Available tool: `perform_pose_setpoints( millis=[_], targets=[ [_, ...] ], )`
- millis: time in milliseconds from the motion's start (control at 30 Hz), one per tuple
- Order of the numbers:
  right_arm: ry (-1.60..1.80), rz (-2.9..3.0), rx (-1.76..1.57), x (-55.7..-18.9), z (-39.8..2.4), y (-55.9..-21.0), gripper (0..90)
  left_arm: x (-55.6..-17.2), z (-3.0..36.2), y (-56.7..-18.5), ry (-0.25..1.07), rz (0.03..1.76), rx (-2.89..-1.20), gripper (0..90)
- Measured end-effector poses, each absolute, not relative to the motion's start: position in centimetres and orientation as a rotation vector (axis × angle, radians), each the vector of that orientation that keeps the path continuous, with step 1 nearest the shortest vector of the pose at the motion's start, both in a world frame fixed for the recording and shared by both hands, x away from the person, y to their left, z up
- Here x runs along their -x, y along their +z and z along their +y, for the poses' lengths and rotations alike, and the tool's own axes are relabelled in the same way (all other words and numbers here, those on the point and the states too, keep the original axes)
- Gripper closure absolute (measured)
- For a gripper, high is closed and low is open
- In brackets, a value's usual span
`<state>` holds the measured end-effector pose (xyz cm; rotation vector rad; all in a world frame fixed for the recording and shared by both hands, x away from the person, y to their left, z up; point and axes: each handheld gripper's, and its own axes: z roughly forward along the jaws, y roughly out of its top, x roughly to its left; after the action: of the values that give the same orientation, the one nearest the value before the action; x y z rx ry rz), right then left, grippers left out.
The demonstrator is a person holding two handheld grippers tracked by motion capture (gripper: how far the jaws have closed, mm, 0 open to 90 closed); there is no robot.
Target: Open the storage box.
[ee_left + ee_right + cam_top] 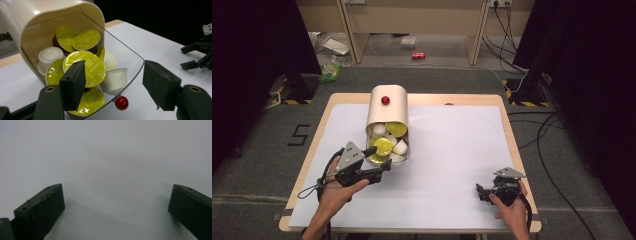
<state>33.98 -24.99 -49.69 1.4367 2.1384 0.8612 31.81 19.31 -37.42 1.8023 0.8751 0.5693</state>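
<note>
A cream container [387, 107] with a red knob [385, 100] lies on its side on the white table cover. Its clear front part [130, 58] faces me, filled with several yellow-green-lidded capsules [86, 66] and white capsules [115, 80]. In the left gripper view a small red ball [121, 102] shows low by the clear wall. My left gripper [386, 166] [116, 85] is open at the container's mouth. One pad stands in front of the capsules and the other is apart from the clear wall. My right gripper [480, 192] [116, 202] is open over the bare cover, with nothing between its pads.
The white cover [452, 150] lies on a wooden table [509, 130]; its right half holds nothing but my right hand. Beyond the table are cables, black stands and wooden furniture legs on the grey floor.
</note>
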Motion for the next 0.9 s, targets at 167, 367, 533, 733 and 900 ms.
perform_pose_setpoints(
  millis=[167, 367, 533, 733, 900],
  targets=[
    [0.862, 2.139, -1.436, -34.0, -25.0, -49.7, 0.7, -32.3, 19.3, -37.6, 0.601, 0.892, -1.805, 34.8],
    [0.862, 2.139, -1.435, -34.0, -25.0, -49.7, 0.7, -32.9, 19.3, -37.7, 0.638, 0.918, -1.811, 34.7],
    [0.862, 2.141, -1.429, -34.0, -25.0, -49.7, 0.7, -33.2, 19.1, -37.7, 0.662, 0.924, -1.817, 34.5],
    [0.863, 2.140, -1.429, -34.0, -25.0, -49.7, 0.7, -33.7, 18.8, -37.8, 0.670, 0.928, -1.829, 34.4],
    [0.863, 2.141, -1.429, -34.0, -25.0, -49.7, 0.7, -34.1, 18.6, -37.8, 0.691, 0.933, -1.841, 34.0]
  ],
)
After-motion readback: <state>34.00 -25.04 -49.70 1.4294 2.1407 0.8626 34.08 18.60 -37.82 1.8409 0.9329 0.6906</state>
